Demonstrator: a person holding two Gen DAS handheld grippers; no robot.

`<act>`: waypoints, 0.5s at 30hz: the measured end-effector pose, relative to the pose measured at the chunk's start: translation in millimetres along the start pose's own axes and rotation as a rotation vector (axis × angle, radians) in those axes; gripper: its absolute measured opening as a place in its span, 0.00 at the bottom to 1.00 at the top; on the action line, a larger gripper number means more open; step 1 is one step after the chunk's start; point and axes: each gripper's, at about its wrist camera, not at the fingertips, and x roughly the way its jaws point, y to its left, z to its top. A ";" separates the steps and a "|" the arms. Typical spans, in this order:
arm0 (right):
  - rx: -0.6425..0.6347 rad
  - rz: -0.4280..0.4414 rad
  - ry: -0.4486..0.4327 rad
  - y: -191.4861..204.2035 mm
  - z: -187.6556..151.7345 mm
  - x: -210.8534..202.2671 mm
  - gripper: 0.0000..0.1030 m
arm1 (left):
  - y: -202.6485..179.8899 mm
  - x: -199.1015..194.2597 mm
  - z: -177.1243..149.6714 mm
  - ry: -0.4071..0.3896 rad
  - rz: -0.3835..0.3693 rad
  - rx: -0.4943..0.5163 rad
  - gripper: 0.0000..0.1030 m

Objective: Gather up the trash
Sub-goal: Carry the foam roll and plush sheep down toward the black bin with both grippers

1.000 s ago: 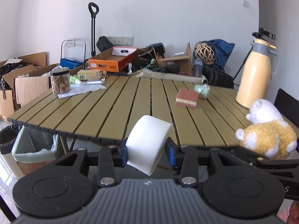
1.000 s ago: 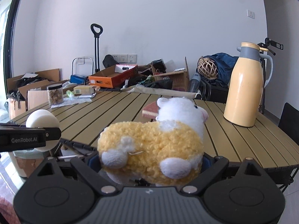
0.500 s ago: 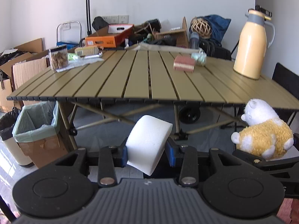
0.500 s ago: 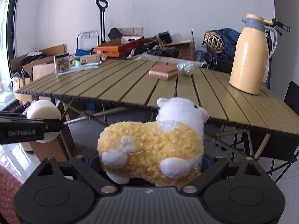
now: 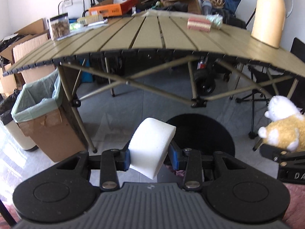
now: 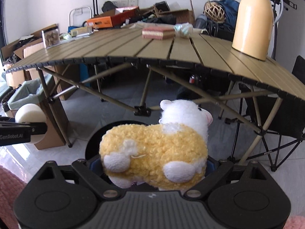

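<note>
White foam block (image 5: 151,148) sits clamped in the left gripper (image 5: 150,157); the right gripper (image 6: 152,169) grasps a plush sheep (image 6: 158,148). Left of the table (image 5: 152,36), a green-lined cardboard bin (image 5: 40,112) stands open, contents unseen.

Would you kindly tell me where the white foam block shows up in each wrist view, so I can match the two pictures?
Left wrist view: the foam block sits at bottom centre, clamped between the left tongs.
Right wrist view: it appears at the far left edge, partly behind the left tongs' black finger.
Shared landmark: the yellow flask stands on the table's right side in both.
</note>
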 end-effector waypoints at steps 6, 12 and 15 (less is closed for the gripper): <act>0.004 -0.023 0.040 -9.2 0.8 22.1 0.92 | 8.5 19.7 -5.4 0.061 0.025 -0.013 0.38; 0.048 -0.041 0.071 -24.4 0.4 49.7 0.92 | 14.1 42.0 -9.0 0.119 0.030 -0.022 0.38; 0.083 -0.042 0.086 -31.1 -1.1 59.8 0.92 | 15.0 52.0 -9.7 0.143 0.028 -0.026 0.38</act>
